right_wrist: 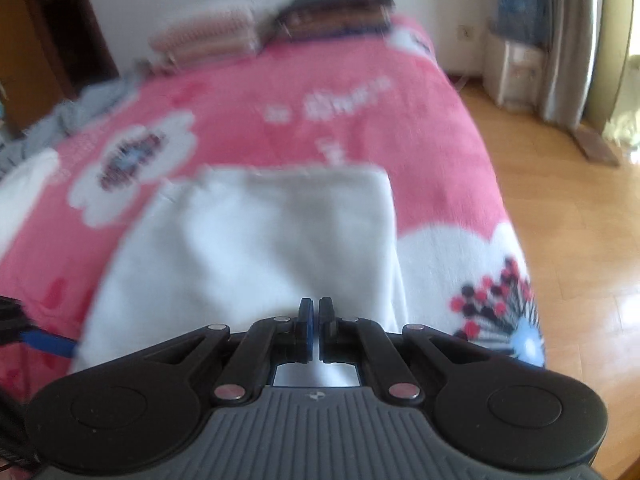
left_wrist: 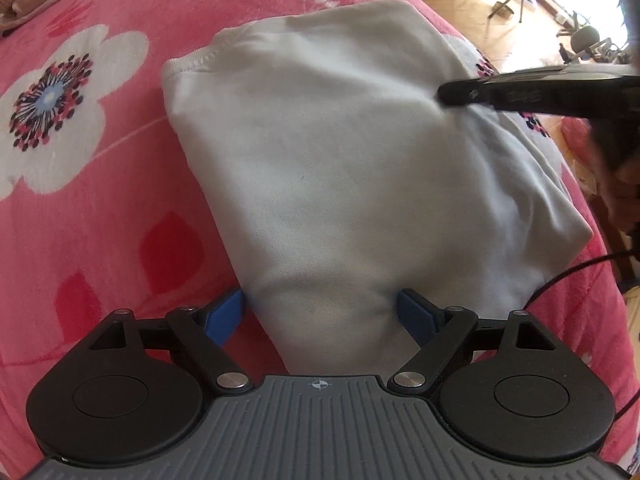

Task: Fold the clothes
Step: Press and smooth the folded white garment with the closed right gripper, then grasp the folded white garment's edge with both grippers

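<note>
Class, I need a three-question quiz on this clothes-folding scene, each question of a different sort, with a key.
1. True or false: the left gripper has its jaws spread wide around a bulge of the white garment.
2. What lies under the garment? A) a bare wooden table B) a pink flowered blanket C) a grey carpet
3. Fill in: the right gripper has its jaws ____.

Key: 1 true; 2 B; 3 shut
</note>
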